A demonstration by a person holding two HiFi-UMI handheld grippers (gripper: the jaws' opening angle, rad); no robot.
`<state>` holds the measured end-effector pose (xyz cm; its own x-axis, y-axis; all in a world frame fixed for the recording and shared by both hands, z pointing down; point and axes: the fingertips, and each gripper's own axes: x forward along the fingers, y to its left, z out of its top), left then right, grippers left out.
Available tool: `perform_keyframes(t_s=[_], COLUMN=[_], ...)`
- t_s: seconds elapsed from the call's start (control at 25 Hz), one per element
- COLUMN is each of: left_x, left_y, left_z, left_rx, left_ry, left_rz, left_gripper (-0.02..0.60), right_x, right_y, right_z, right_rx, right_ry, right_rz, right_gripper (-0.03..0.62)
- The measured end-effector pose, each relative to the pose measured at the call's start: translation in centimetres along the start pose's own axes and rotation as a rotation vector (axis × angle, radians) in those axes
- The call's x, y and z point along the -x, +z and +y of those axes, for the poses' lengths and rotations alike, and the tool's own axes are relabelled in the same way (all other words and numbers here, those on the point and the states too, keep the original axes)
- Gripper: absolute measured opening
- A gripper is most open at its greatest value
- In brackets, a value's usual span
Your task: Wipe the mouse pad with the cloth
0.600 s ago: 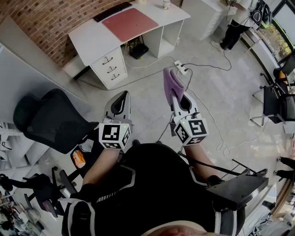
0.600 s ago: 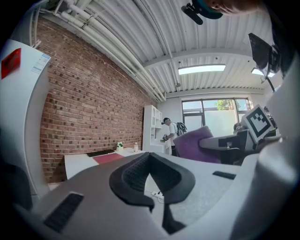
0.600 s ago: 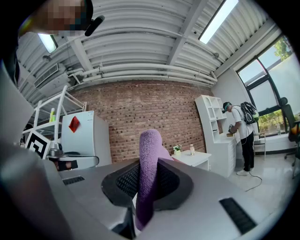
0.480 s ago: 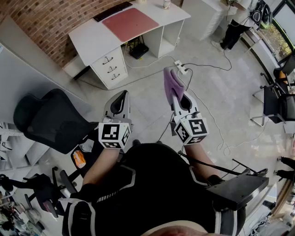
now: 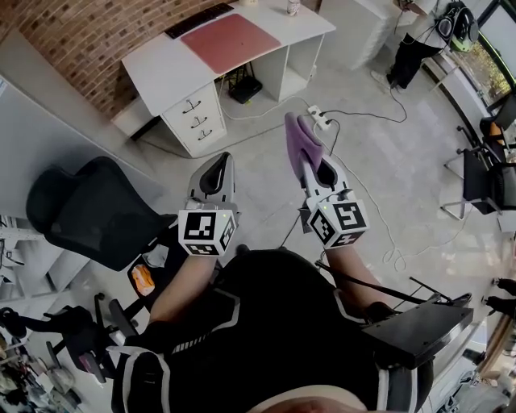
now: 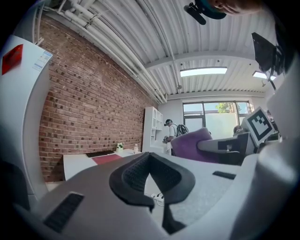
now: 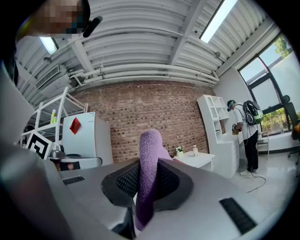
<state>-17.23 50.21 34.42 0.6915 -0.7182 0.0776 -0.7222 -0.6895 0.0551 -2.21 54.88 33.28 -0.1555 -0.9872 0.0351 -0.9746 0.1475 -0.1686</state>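
The pink mouse pad [image 5: 226, 40] lies on a white desk [image 5: 157, 68] far ahead across the floor; it shows as a red strip [image 6: 107, 158] in the left gripper view. My right gripper [image 5: 310, 164] is shut on a purple cloth [image 5: 298, 143], which stands up out of the jaws [image 7: 149, 173]. My left gripper [image 5: 215, 173] is held beside it at the same height, shut with nothing in it [image 6: 150, 158]. Both grippers are well short of the desk, over the floor.
A black keyboard [image 5: 197, 19] and a small bottle [image 5: 292, 7] sit on the desk, over a drawer unit [image 5: 193, 119]. A black office chair [image 5: 85, 211] stands left. A power strip [image 5: 318, 118] with cables lies on the floor ahead. A person [image 5: 413, 40] stands far right.
Both grippers have edged slightly up and right in the head view with the cloth still held; the desk sits a little higher in the picture.
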Motion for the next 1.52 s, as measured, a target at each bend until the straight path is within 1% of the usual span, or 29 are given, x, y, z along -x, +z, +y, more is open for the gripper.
perform_keyframes(t_s=[0.12, 0.32, 0.44, 0.6, 0.8, 0.96, 1.0, 1.12, 1.24, 1.52], left_x=[0.2, 0.6, 0.8, 0.6, -0.4, -2.5, -3.2, -5.3, -7.8, -14.3], left_y=[-0.3, -0.7, -0.8, -1.2, -1.7, -1.0, -0.9, -1.0, -0.8, -0.3], left_z=[0.5, 1.9, 3.5, 4.4, 4.8, 4.8, 5.0, 5.7, 5.9, 5.5], left_rx=[0.003, 0.009, 0.020, 0.037, 0.040, -0.017, -0.019, 0.025, 0.032, 0.038], left_ry=[0.002, 0.000, 0.005, -0.001, 0.010, 0.049, 0.060, 0.095, 0.123, 0.125], left_rz=[-0.004, -0.029, -0.032, -0.029, -0.013, -0.019, -0.018, -0.001, 0.007, 0.008], left_gripper=[0.003, 0.003, 0.003, 0.003, 0.003, 0.003, 0.003, 0.003, 0.003, 0.003], right_x=[-0.3, -0.7, -1.4, -2.2, -4.4, -7.5, -8.3, -10.9, -13.1, -17.0], right_y=[0.4, 0.5, 0.2, -0.1, -0.8, -0.8, -0.8, -0.6, 0.0, 0.3], right_z=[0.0, 0.5, 1.3, 1.6, 1.6, 0.7, 0.4, -1.0, -3.0, -7.5], right_rx=[-0.021, 0.010, 0.018, 0.037, 0.031, 0.018, 0.011, -0.004, -0.003, -0.026], right_ry=[-0.016, -0.053, -0.064, -0.069, -0.016, 0.047, 0.062, 0.104, 0.142, 0.191], right_rz=[-0.014, -0.003, 0.015, 0.032, 0.039, 0.036, 0.035, 0.035, 0.032, 0.033], right_gripper=[0.054, 0.054, 0.054, 0.054, 0.055, 0.054, 0.054, 0.054, 0.054, 0.055])
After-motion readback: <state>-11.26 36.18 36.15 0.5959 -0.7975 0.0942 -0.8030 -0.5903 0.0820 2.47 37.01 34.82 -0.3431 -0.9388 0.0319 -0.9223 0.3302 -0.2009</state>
